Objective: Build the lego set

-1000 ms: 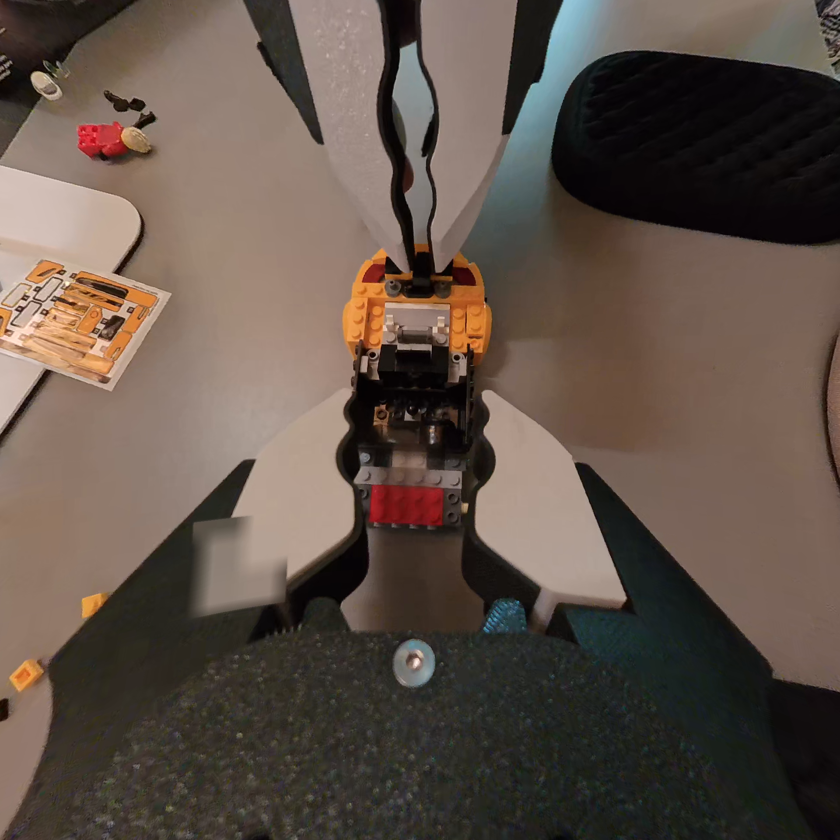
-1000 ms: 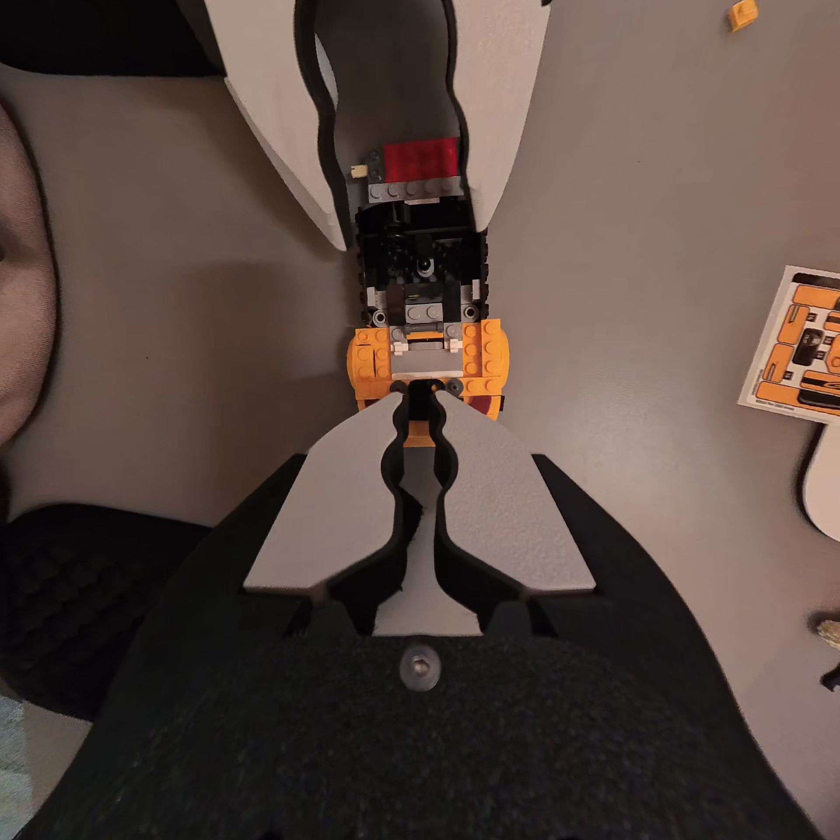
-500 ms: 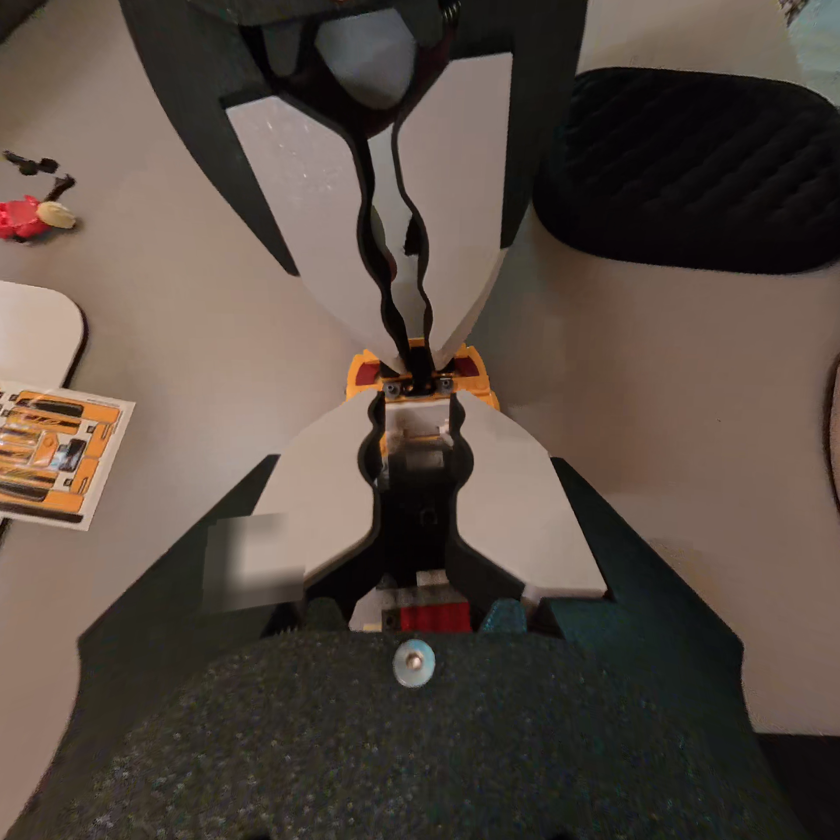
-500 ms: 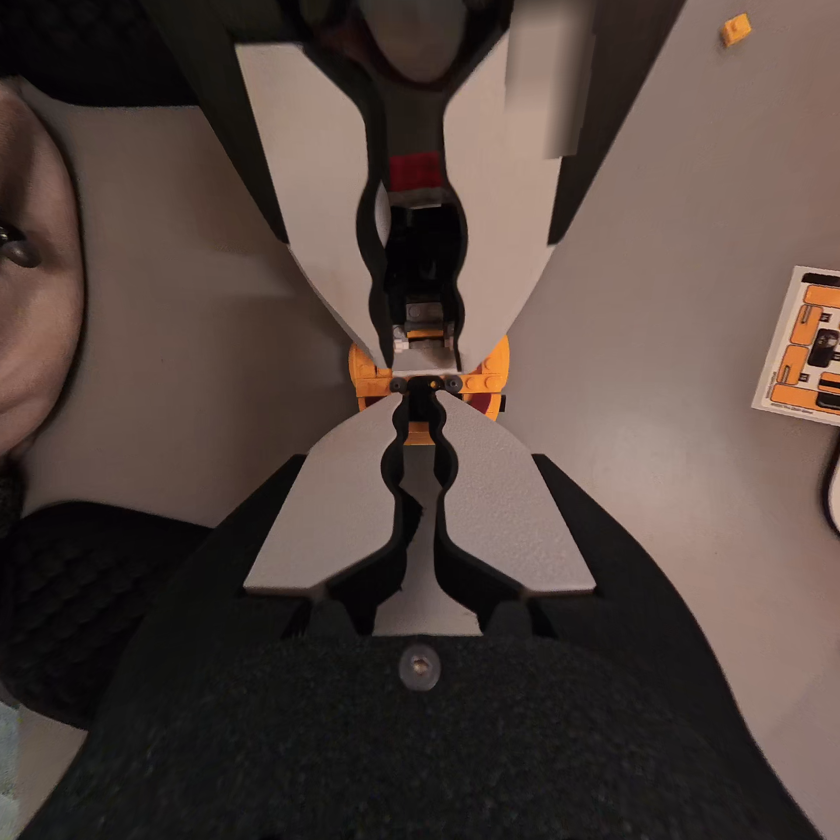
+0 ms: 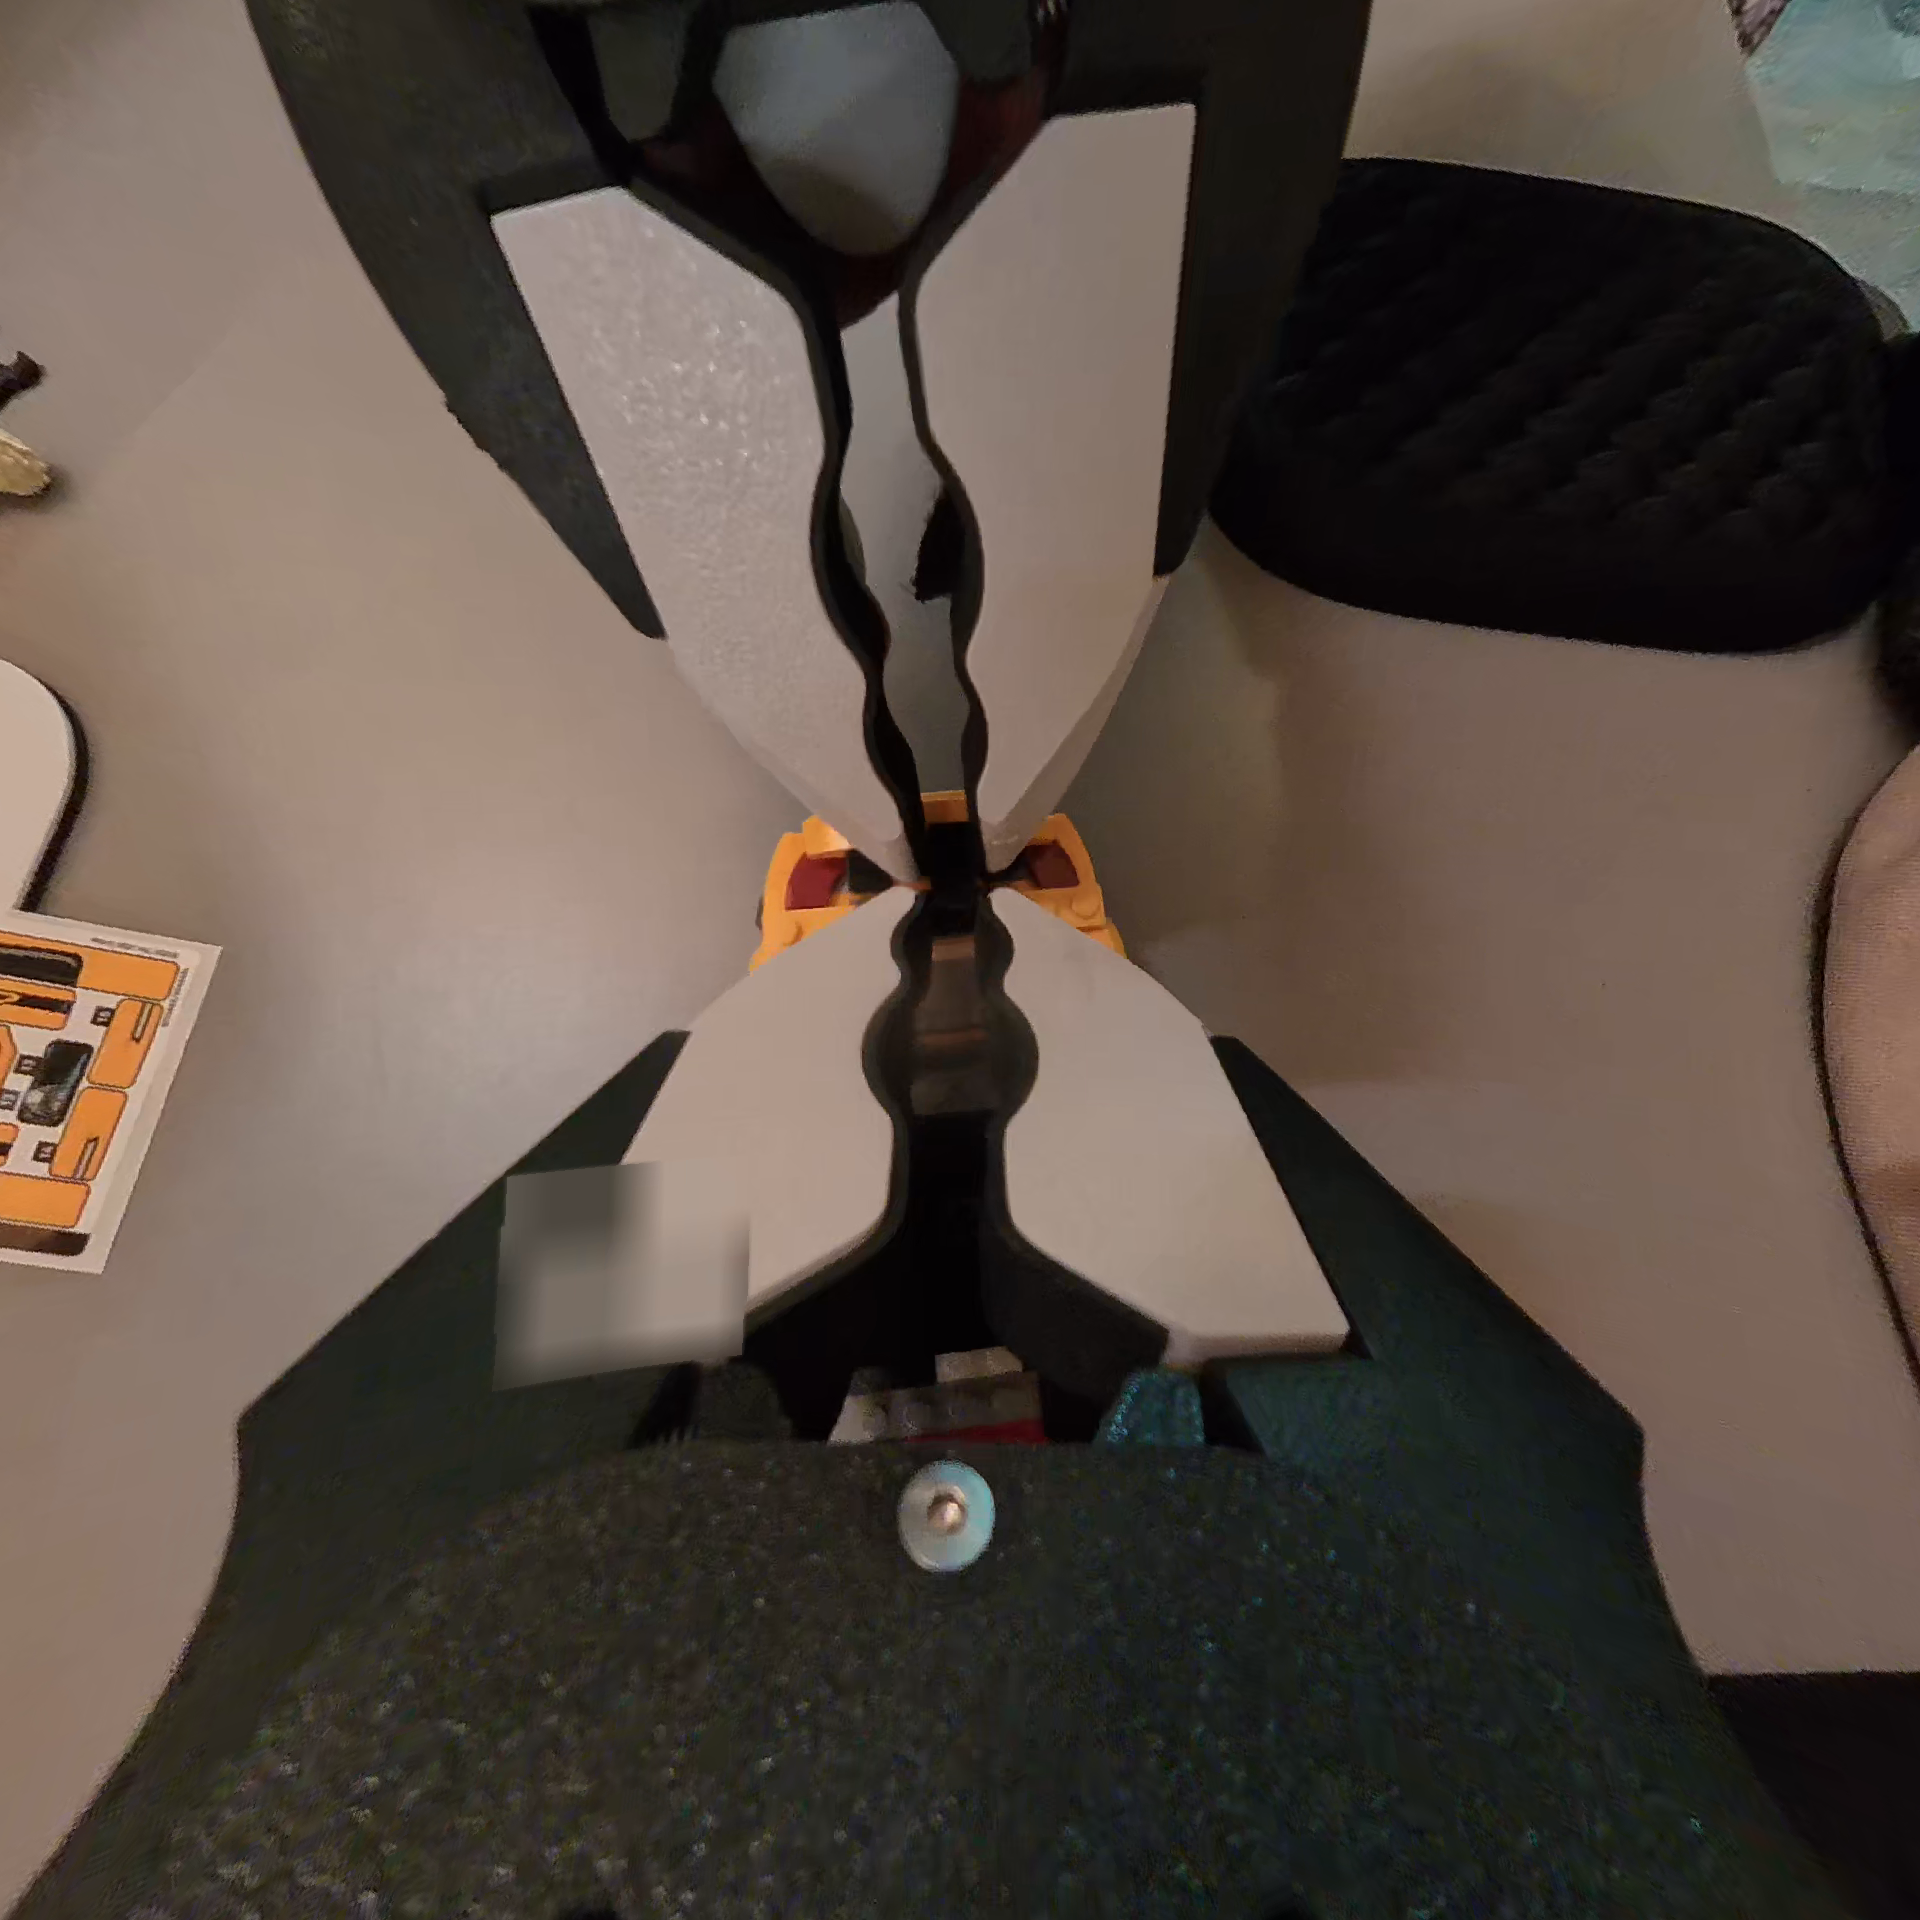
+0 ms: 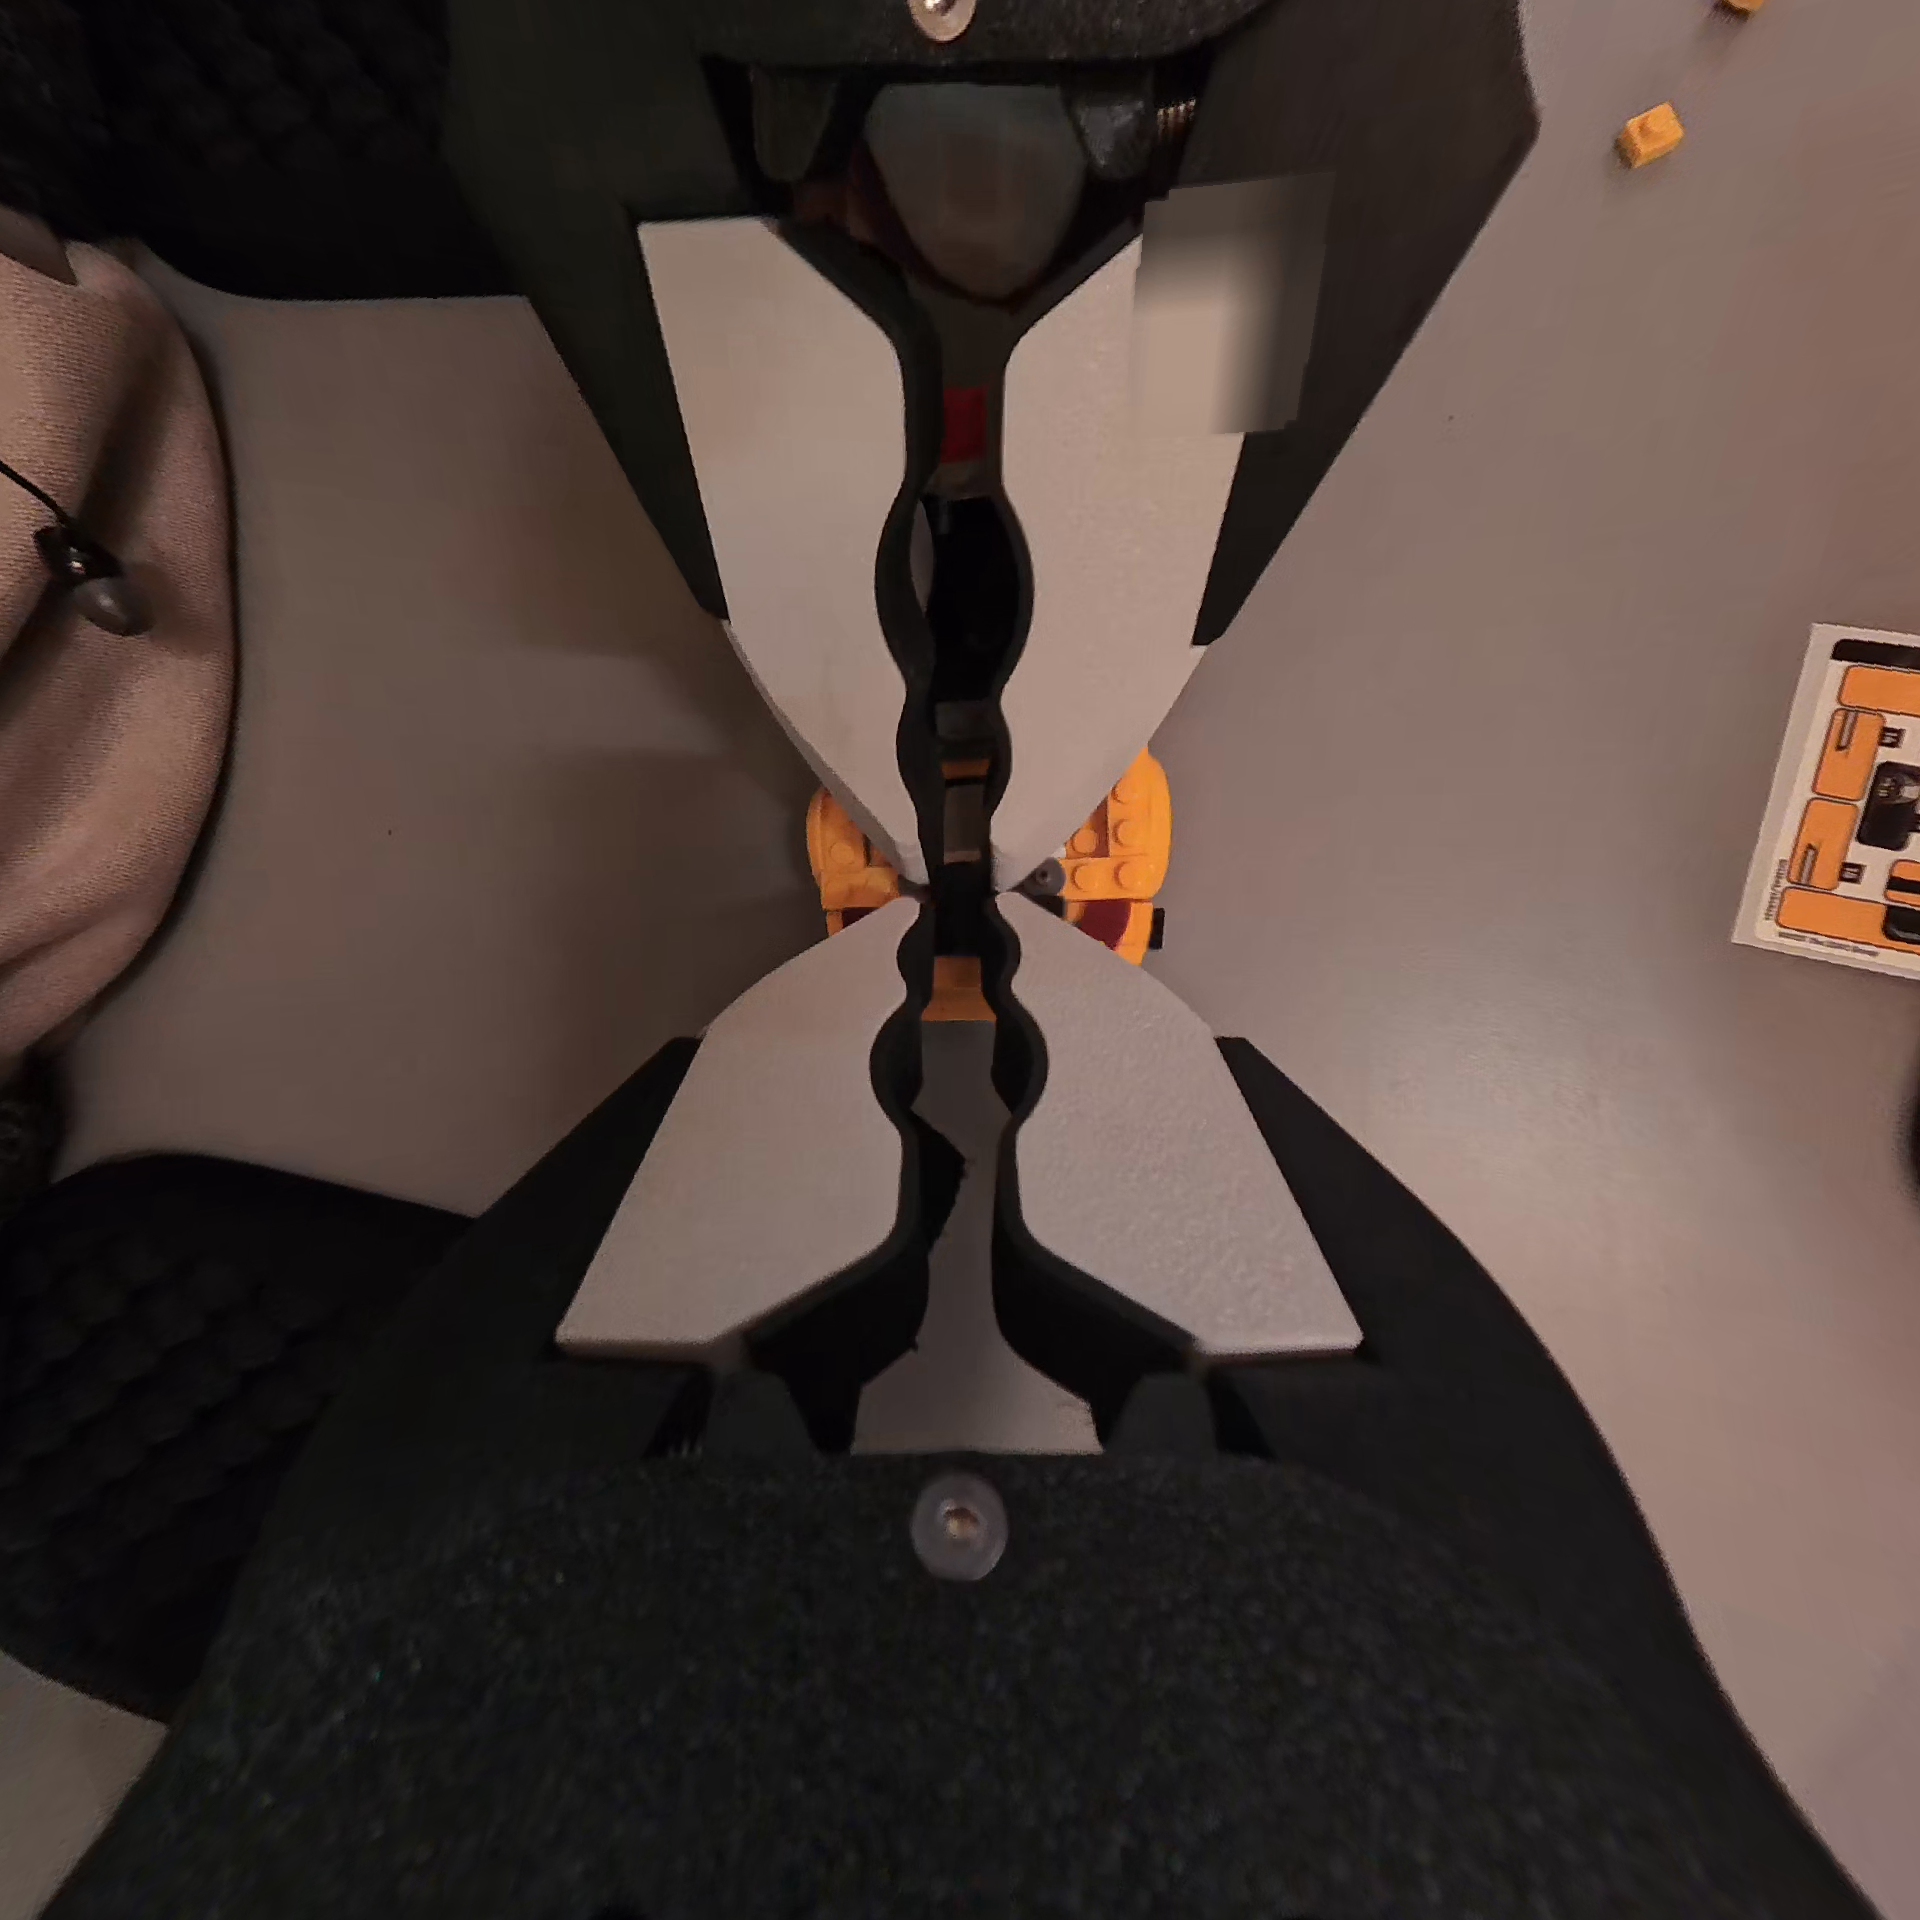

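Note:
An orange and black lego car [image 5: 1081, 904] lies on the grey table, mostly hidden under the two grippers. My left gripper [image 5: 951, 909] reaches over the car lengthwise, jaws nearly together, its tips pinching a small black piece [image 5: 951, 883] at the car's orange end. My right gripper [image 6: 956, 935] faces it from the other side, shut on the same black piece [image 6: 958, 914]. The two sets of tips meet there. In the right wrist view the car's orange end [image 6: 1132, 831] and red end [image 6: 964, 426] show around the left gripper [image 6: 956, 868].
A sticker sheet [image 5: 73, 1081] lies to one side, also in the right wrist view [image 6: 1849, 800]. A black quilted cushion [image 5: 1558, 416] is beyond the car. A loose orange brick [image 6: 1650, 135] lies on the table. A person's beige garment [image 6: 94, 623] is at the edge. Left and right tips are no more than a few centimetres apart.
My left gripper has slid forward along the car and closed from wide open to nearly shut, its tips now meeting the right gripper's. The right gripper has stayed put.

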{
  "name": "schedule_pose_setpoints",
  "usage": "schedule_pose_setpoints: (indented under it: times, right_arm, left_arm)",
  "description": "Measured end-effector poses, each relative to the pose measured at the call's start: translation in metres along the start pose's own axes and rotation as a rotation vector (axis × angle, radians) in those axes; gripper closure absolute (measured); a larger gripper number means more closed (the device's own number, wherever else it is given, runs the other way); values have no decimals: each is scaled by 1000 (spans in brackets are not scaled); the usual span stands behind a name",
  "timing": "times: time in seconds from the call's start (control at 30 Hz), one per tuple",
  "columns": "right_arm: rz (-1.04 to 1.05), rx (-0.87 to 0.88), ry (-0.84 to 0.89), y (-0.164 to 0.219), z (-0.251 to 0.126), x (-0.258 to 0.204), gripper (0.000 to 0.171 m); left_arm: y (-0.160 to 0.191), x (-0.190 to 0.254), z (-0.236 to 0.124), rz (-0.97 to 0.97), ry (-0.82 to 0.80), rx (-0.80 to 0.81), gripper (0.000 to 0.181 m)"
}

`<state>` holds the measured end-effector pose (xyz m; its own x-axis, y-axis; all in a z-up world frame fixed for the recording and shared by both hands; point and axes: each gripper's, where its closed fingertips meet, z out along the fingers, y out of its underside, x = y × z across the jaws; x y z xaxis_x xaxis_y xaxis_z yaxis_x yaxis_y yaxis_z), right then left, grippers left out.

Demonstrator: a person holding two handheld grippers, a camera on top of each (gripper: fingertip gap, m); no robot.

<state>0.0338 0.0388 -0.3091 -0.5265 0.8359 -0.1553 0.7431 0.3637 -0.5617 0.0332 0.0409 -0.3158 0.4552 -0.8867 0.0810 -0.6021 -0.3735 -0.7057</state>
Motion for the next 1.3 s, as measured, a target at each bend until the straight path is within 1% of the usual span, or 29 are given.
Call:
schedule_pose_setpoints:
  times: [0.1,0.2,0.3,0.53,0.83,1.0,1.13,1.3]
  right_arm:
    - [-15,4,17,2,-6,0,162]
    - [-20,10,44,1,-11,2,165]
    - [-34,27,65,-3,-10,2,171]
    - [-37,3,75,0,-4,3,171]
    - [-61,-37,90,3,-3,2,171]
    - [-56,-28,91,3,-3,3,171]
    - [-36,18,80,-2,-5,1,171]
    - [-25,6,88,1,-2,2,171]
  left_arm:
    - [1,0,-1,-16,7,-38,174]
    - [2,-1,-1,-28,9,-71,174]
    - [3,-1,-1,-39,12,-100,174]
    - [5,-2,-1,-40,12,-144,174]
    - [6,-2,1,-40,16,-144,174]
    - [7,-2,1,-49,22,-152,173]
    - [7,-2,2,-52,23,-155,173]
    - [6,-2,3,-58,25,-150,174]
